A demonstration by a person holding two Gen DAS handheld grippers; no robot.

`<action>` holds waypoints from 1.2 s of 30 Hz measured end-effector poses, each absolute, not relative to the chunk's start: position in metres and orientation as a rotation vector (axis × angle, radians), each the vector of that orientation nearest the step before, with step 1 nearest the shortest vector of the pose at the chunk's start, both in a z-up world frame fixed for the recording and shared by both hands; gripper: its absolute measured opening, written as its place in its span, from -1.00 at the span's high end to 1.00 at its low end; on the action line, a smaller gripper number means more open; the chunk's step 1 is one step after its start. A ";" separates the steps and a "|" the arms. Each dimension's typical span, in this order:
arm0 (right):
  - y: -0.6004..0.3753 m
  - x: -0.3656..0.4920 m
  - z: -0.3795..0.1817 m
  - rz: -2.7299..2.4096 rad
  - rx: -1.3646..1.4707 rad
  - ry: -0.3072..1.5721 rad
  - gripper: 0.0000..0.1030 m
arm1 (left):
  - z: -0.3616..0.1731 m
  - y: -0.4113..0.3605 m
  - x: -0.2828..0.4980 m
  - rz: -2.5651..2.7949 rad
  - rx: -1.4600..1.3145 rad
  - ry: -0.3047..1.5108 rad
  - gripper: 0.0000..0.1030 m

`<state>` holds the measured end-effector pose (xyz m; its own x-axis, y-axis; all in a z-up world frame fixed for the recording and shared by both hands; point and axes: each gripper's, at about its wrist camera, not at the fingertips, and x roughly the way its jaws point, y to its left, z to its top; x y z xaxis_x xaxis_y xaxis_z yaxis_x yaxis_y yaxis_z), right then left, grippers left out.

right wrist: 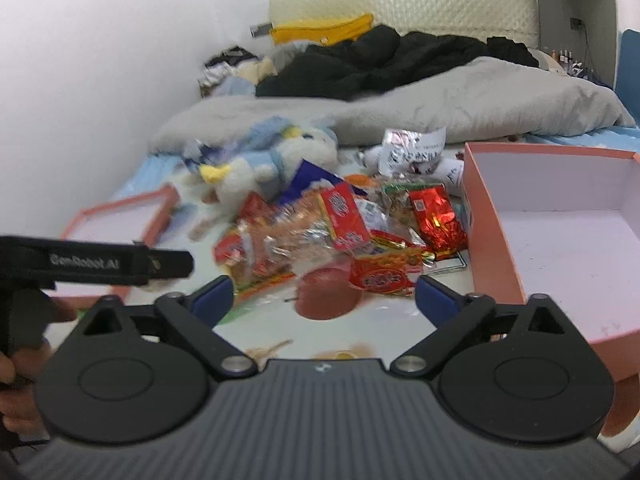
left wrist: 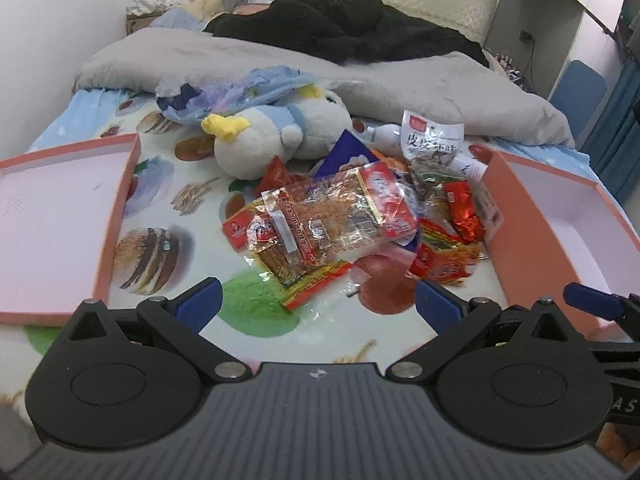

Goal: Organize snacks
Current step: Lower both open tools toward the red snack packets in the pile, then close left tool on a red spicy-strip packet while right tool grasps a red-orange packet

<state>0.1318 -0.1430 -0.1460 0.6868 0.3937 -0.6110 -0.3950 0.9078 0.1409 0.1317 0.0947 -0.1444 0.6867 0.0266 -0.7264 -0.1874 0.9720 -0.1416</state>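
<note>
A pile of snack packets (left wrist: 340, 216) lies on the printed bedsheet between two pink boxes; it also shows in the right wrist view (right wrist: 340, 236). A large clear packet of orange strips (left wrist: 320, 220) lies on top. A shiny red packet (left wrist: 464, 212) lies at the pile's right (right wrist: 436, 220). A shallow pink lid (left wrist: 60, 216) lies left, a deeper pink box (left wrist: 560, 220) right (right wrist: 560, 248). My left gripper (left wrist: 318, 306) is open and empty, just short of the pile. My right gripper (right wrist: 324, 300) is open and empty, near the pile's front edge.
A white and blue plush toy (left wrist: 280, 136) lies behind the pile. A grey duvet (left wrist: 320, 68) and black clothes (left wrist: 340, 28) cover the far bed. A white bottle (left wrist: 384, 136) lies behind the packets. The wall runs along the left.
</note>
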 end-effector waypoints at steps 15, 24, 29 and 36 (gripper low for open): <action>-0.121 0.175 -0.220 0.357 -0.107 0.686 -0.85 | -0.224 0.109 0.210 -0.035 -0.098 0.852 -0.88; -0.110 0.215 -0.253 0.289 -0.140 0.734 -0.85 | -0.250 0.110 0.262 -0.047 -0.098 0.868 -0.88; -0.103 0.233 -0.265 0.265 -0.147 0.734 -0.85 | -0.260 0.114 0.278 -0.009 -0.092 0.867 -0.88; -0.099 0.252 -0.276 0.253 -0.141 0.737 -0.85 | -0.270 0.113 0.290 0.078 -0.091 0.827 -0.81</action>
